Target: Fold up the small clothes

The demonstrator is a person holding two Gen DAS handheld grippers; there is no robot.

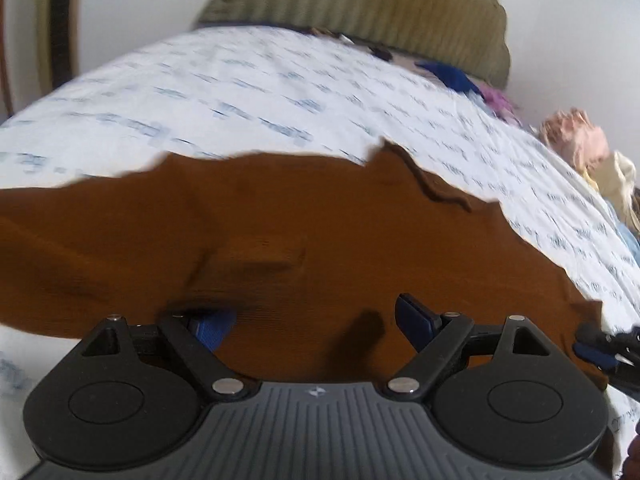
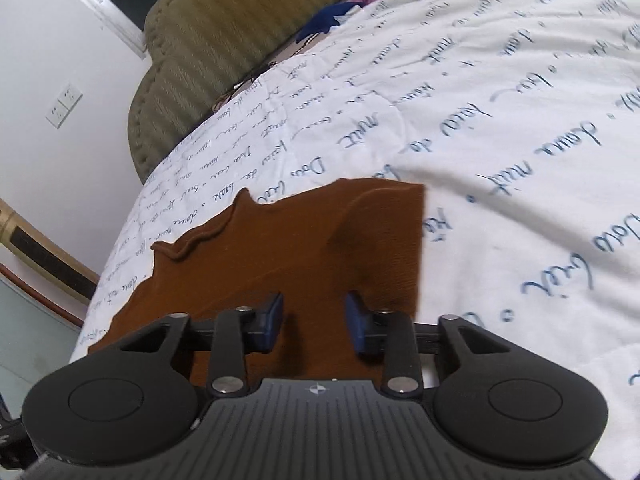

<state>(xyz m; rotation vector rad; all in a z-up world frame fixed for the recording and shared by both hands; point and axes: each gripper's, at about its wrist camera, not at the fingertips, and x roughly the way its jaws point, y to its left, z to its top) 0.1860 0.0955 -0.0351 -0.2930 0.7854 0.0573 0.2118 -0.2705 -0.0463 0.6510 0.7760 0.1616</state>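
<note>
Brown knit garment (image 1: 280,220) spread flat on bed sheet (image 1: 240,88) printed with blue script. Left gripper (image 1: 316,320) over garment's near part, jaws wide apart, left pad tucked under a fold, nothing clamped. Right gripper (image 2: 314,316) above garment's corner, jaws partly closed, gap visible, not gripping. Olive headboard (image 2: 224,40) behind; loose clothes (image 1: 452,76) at far edge.

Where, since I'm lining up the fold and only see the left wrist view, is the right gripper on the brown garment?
Observer: The right gripper is over the brown garment, just inside its straight side edge.
Operator: Is it gripping yet?
Observer: No, its jaws stand apart, with cloth lying flat between them.
Operator: What's beyond that edge?
Observer: The script-printed bedsheet lies right beside it.
</note>
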